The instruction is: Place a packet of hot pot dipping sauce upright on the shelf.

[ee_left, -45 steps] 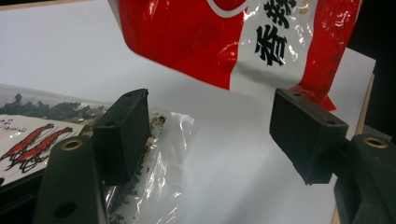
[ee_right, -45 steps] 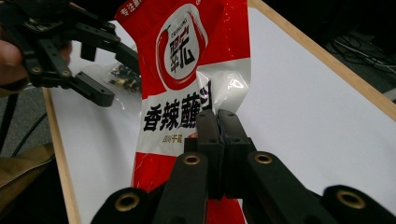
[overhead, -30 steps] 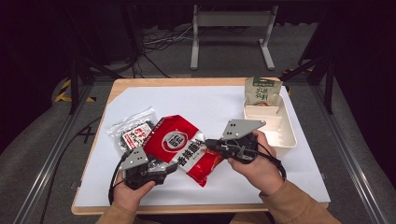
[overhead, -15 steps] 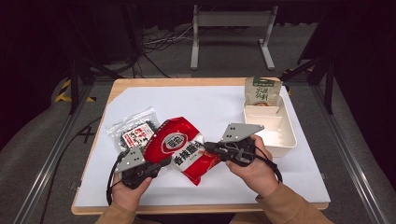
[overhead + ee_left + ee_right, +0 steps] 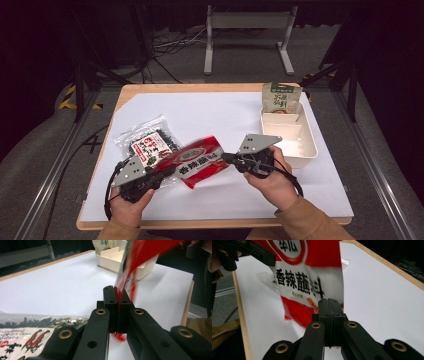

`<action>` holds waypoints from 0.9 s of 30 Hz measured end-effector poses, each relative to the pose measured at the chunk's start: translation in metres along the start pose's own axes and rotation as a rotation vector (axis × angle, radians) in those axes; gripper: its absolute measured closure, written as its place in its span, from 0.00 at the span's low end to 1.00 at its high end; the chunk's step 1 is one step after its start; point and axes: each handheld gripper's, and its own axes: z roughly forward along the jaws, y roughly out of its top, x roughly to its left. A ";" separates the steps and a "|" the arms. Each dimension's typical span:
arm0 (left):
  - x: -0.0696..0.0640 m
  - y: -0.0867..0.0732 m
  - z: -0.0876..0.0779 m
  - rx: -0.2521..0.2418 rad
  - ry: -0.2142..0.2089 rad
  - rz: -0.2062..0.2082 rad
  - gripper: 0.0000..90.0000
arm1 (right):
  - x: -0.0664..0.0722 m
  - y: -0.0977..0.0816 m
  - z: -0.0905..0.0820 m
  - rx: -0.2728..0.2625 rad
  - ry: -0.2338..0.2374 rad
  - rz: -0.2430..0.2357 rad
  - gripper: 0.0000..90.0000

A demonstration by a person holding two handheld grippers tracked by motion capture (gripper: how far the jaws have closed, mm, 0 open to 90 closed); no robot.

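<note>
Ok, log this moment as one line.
left tool: shut on red snack packet | right tool: shut on red snack packet | packet: held above table

The red snack packet (image 5: 309, 272) carried large black Chinese characters on a white band, reading 香辣蘸 and a further character cut off by blur; above them sat part of a red-ringed white emblem with characters too cropped to read; small red print below was illegible; the seaweed packet (image 5: 147, 145) and green pouch (image 5: 281, 97) bore labels too small to read.
</note>
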 end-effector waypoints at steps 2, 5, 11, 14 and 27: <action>-0.005 0.004 0.000 0.016 0.007 0.039 1.00 | -0.001 -0.002 0.000 0.003 -0.007 -0.002 1.00; -0.009 0.010 -0.001 0.014 -0.005 0.061 1.00 | -0.003 -0.005 -0.001 0.004 -0.007 -0.010 0.97; -0.014 0.018 -0.006 -0.003 -0.021 0.097 1.00 | -0.010 -0.012 0.001 0.033 -0.002 -0.060 0.78; -0.016 0.023 -0.007 -0.007 -0.037 0.112 1.00 | -0.017 -0.015 0.006 0.035 0.107 -0.051 0.61; -0.015 0.025 -0.010 -0.048 -0.070 0.114 1.00 | -0.022 -0.021 0.030 -0.024 0.325 -0.060 0.54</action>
